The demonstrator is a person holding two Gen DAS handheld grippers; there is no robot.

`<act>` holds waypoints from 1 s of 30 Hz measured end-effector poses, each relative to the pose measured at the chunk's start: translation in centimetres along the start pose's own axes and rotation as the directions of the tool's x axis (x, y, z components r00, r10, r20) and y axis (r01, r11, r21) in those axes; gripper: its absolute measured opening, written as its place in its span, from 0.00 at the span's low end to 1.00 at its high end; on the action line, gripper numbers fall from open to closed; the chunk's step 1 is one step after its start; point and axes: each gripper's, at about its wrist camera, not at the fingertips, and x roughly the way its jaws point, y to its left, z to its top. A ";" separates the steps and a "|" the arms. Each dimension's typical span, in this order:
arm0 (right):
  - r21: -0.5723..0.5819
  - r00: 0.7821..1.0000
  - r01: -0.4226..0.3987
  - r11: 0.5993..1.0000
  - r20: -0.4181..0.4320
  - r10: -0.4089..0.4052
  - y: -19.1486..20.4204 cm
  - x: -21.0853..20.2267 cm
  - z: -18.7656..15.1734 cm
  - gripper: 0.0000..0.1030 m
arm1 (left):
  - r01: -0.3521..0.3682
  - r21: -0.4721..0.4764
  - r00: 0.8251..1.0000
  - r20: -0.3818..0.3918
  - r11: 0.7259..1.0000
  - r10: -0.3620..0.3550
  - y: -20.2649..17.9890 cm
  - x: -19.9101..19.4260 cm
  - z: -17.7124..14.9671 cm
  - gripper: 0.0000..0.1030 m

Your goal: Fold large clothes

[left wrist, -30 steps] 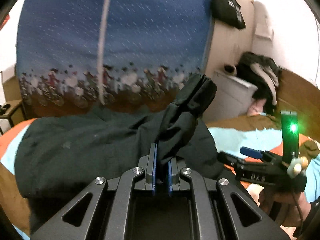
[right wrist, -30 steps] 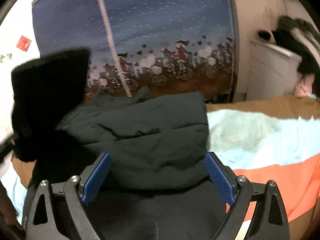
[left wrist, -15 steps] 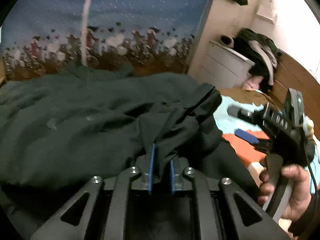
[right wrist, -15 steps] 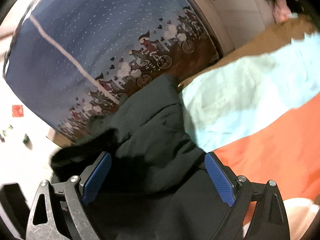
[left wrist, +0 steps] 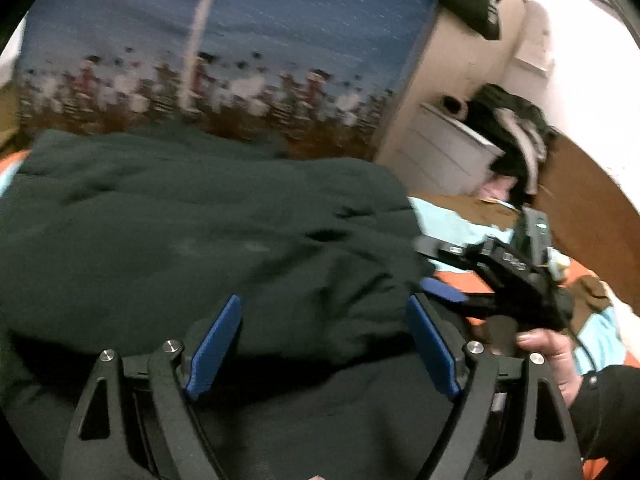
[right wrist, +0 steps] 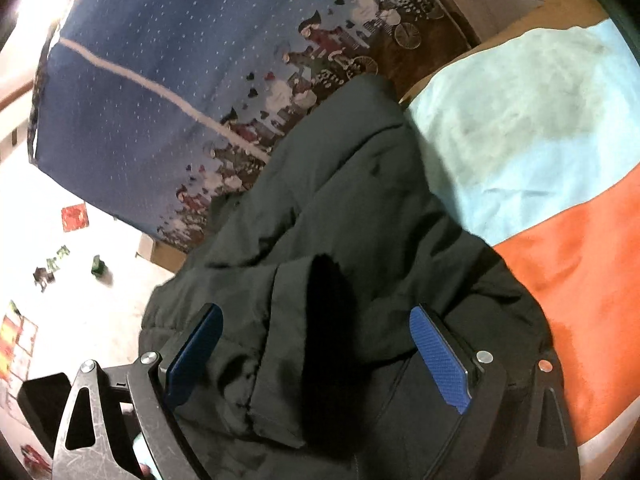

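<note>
With the sleeve laid across the dark padded jacket [left wrist: 208, 216] on the striped bedspread [right wrist: 540, 152] | your left gripper [left wrist: 320, 344] has just been opening, nothing pinched | your right gripper [right wrist: 316, 356] hangs released above the fold, ready to regrip.

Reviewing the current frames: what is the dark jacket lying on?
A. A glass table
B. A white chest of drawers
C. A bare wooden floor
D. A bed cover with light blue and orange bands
D: the dark jacket is spread over a bed cover banded in light blue and orange.
</note>
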 end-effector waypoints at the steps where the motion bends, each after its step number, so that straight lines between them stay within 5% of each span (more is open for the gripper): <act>1: -0.005 1.000 -0.003 1.000 -0.009 0.003 0.1 0.1 -0.2 0.92 | -0.053 -0.013 0.998 0.018 0.999 0.053 0.9 -0.9 -0.1 0.78; 6: -0.049 0.999 0.015 0.999 -0.051 -0.017 1.0 0.4 -1.4 0.92 | -0.190 -0.194 0.970 0.114 0.962 0.214 6.3 -5.7 0.0 0.79; 8: -0.058 0.997 0.026 0.998 -0.065 -0.030 1.4 0.7 -1.8 0.90 | -0.258 -0.240 0.944 0.145 0.936 0.298 8.4 -7.6 0.4 0.80; 10: -0.064 0.995 0.035 0.997 -0.088 -0.041 2.0 0.9 -2.2 0.66 | -0.345 -0.244 0.915 0.130 0.906 0.383 10.0 -8.4 0.7 0.81; 11: -0.064 0.992 0.065 0.996 -0.107 -0.072 2.2 1.2 -2.3 0.45 | -0.382 -0.250 0.901 0.114 0.890 0.419 10.7 -8.7 0.8 0.81; 12: -0.067 0.990 0.086 0.994 -0.109 -0.093 2.5 1.2 -2.4 0.39 | -0.407 -0.270 0.892 0.089 0.873 0.443 12.0 -9.1 0.7 0.81; 15: -0.090 0.990 0.104 0.991 -0.081 -0.112 3.5 0.4 -2.2 0.11 | -0.413 -0.326 0.893 0.038 0.850 0.448 14.9 -10.0 0.2 0.81; 21: -0.206 0.989 0.142 0.968 0.064 -0.131 7.7 -2.8 0.2 0.06 | -0.444 -0.359 0.878 0.011 0.821 0.479 17.9 -11.1 -0.2 0.81; 24: -0.266 0.970 0.216 0.939 0.167 -0.176 9.7 -3.8 1.8 0.06 | -0.458 -0.348 0.869 0.020 0.818 0.494 17.9 -11.1 0.0 0.81; 30: -0.274 0.926 0.350 0.896 0.245 -0.287 9.9 -2.3 3.6 0.06 | -0.491 -0.291 0.855 0.017 0.821 0.518 18.5 -8.6 2.0 0.81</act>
